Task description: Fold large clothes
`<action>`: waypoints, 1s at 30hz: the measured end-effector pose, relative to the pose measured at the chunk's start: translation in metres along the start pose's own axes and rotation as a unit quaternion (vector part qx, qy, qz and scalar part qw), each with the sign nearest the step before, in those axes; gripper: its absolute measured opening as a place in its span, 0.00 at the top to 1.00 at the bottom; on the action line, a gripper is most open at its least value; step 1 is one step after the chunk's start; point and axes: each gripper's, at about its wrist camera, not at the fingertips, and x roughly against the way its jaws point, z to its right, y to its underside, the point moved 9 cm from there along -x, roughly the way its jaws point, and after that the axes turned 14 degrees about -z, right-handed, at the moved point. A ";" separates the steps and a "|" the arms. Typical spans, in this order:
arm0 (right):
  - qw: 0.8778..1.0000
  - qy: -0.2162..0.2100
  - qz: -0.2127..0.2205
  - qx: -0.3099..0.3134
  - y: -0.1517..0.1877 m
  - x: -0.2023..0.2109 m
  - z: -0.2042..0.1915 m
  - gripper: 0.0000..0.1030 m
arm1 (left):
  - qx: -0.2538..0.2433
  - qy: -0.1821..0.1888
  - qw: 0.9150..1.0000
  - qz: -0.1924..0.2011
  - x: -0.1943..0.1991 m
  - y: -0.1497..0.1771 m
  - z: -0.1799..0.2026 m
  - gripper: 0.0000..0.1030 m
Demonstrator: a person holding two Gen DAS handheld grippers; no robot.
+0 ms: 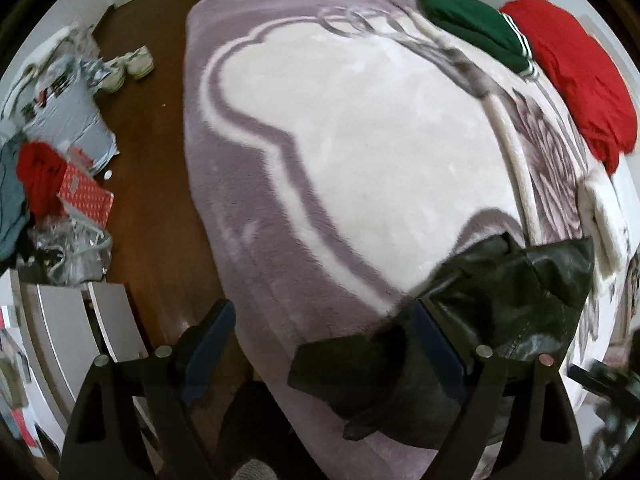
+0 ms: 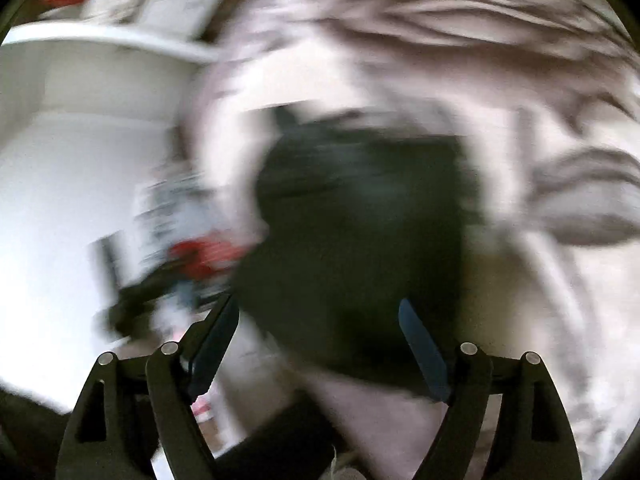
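**Apparently a dark jacket is next in line for folding**

Plainly, the bed serves as the folding surface: its mauve-and-cream plush blanket [image 1: 340, 128] fills the middle of the left wrist view, broad and flat enough for large clothes. The task's garment, a crumpled black jacket [image 1: 500, 292] with a leathery sheen, lies on the blanket at the lower right of that frame, one flap trailing toward the lower edge. The left gripper [image 1: 324, 340] is spread wide with nothing between its fingers; its right finger [image 1: 436, 344] stands in front of the jacket's flap, though whether it touches the fabric I cannot tell. I judge the gripper is placed to reach for the jacket's edge.

At the upper right of the same frame a folded green garment with white stripes [image 1: 476, 32] and a red garment [image 1: 572, 76] sit side by side along the far edge, probably parked clear of the working area. On the wooden floor at left lie white sneakers [image 1: 132, 68], a grey printed T-shirt [image 1: 64, 108] and a red patterned box [image 1: 86, 196].

The right wrist view is heavily blurred. The right gripper [image 2: 320, 344] is also spread and empty, pointing at a dark mass, likely the same jacket [image 2: 360, 240].

No brand or writing is readable; the T-shirt's print is too small.
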 end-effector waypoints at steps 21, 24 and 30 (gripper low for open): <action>0.895 -0.321 0.212 -0.227 0.034 -0.021 0.028 0.50 | -0.065 -0.002 0.997 0.036 0.033 -0.011 0.053 0.13; 0.840 -0.335 0.302 -0.301 0.072 -0.010 0.060 0.47 | -0.099 0.006 0.995 0.030 0.023 -0.006 0.082 0.13; 0.897 -0.238 0.136 -0.346 0.114 -0.068 0.092 0.23 | -0.131 0.052 0.989 -0.043 -0.031 0.021 0.144 0.13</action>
